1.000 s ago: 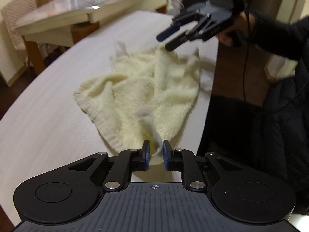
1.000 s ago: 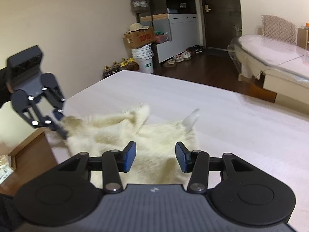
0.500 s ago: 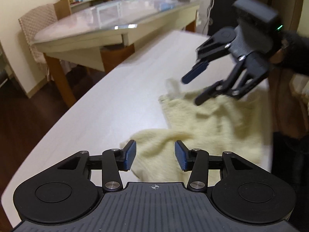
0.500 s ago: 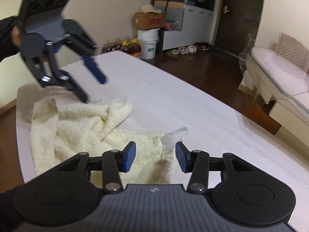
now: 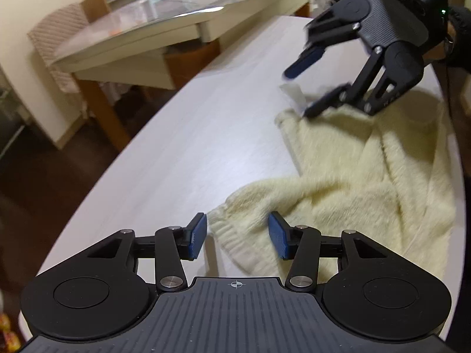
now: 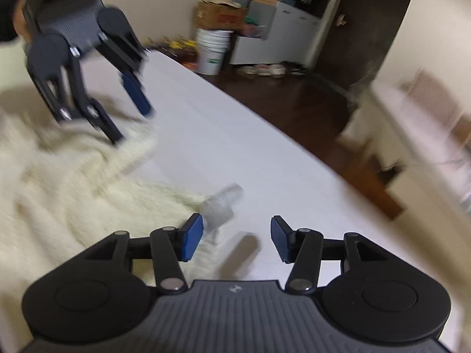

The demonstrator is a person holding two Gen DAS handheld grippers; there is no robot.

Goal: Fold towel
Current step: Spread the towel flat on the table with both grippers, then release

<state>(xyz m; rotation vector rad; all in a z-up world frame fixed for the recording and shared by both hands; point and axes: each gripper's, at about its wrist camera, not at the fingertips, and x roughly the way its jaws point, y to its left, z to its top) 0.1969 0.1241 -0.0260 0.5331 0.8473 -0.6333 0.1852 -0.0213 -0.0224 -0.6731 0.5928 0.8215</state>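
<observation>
Towel (image 6: pixel 59 194) motion-blurred, cut by left edge; its label (image 6: pixel 223 203) unreadable.

Home, dining/living rm: glass-topped wooden dining table (image 5: pixel 164 26), shoes by dark door (image 6: pixel 265 69), white plastic bucket (image 6: pixel 212 53).

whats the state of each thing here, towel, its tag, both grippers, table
towel: rumpled and unfolded on the table, held by neither gripper
towel tag: sticking out from a corner, beside the right gripper's pad
left gripper: open, jaws just been opening, a towel corner lies between the pads unpressed
right gripper: open, jaws just widened, nothing gripped
table: bare pale top apart from the towel
</observation>
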